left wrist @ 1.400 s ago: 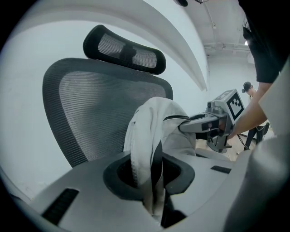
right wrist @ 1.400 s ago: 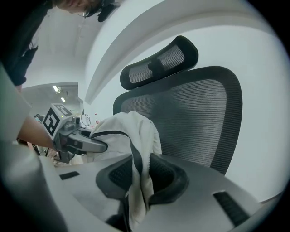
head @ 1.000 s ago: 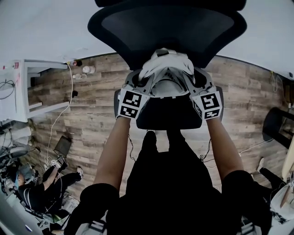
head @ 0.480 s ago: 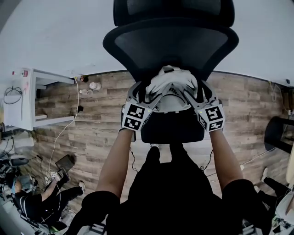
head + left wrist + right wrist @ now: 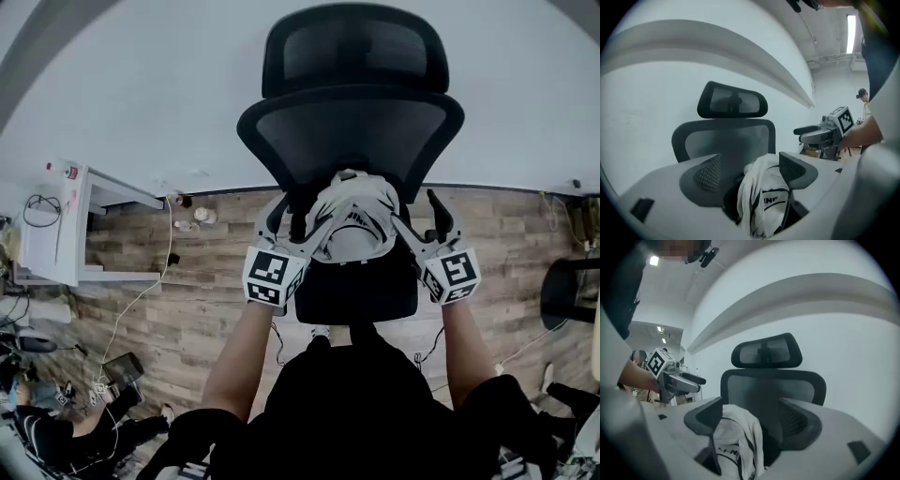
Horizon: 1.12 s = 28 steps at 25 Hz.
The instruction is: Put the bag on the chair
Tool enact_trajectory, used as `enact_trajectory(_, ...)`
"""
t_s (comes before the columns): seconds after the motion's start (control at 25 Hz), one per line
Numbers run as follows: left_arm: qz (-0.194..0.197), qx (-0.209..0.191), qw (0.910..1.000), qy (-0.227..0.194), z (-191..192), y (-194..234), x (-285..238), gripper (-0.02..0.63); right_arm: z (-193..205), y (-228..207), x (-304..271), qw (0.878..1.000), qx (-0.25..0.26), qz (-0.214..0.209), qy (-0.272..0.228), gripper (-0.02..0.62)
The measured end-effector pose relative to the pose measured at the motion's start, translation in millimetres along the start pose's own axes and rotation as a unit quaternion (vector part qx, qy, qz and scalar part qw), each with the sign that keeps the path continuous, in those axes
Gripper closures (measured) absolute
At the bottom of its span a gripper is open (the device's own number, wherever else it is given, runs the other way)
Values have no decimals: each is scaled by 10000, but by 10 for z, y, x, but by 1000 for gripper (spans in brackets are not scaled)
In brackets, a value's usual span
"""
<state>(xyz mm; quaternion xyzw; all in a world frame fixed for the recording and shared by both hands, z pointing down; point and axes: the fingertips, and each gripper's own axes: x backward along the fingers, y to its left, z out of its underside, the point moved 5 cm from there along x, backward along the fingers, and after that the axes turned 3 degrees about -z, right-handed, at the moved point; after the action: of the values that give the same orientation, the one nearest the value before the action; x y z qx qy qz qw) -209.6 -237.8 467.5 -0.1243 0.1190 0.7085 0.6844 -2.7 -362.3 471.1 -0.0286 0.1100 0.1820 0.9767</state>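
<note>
White fabric bag stands upright on the chair seat, low ahead between left gripper and right gripper, equally near, both jaws just opened wide, straddling without clamping it.

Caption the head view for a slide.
White bag rests on black chair, loose between the just-opened jaws of left tool and right tool.

Head view overhead, gripper views level (chair shared)
</note>
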Motion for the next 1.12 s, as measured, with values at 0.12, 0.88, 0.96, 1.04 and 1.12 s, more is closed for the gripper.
enact_trajectory(0.12,115,9,9989,-463,-269,-74,220,219,-340,118,151,9992,160,-51,-375,241)
enact_trajectory(0.88,-372,159,9865,-1590,-928,9,1170,583,-1170,706,461,9921,787,58,-975,567)
enact_trajectory(0.96,-304,264,9868,-1571,-882,-8,1201,583,-1122,731,460,9942,710,58,-811,574)
enact_trajectory(1.04,-253,305,9874,-1534,-844,-22,1191,583,-1095,741,463,9950,711,65,-704,574)
enact_trajectory(1.12,-271,299,9883,-1471,-807,-40,1153,583,-1086,727,458,9949,806,35,-605,574)
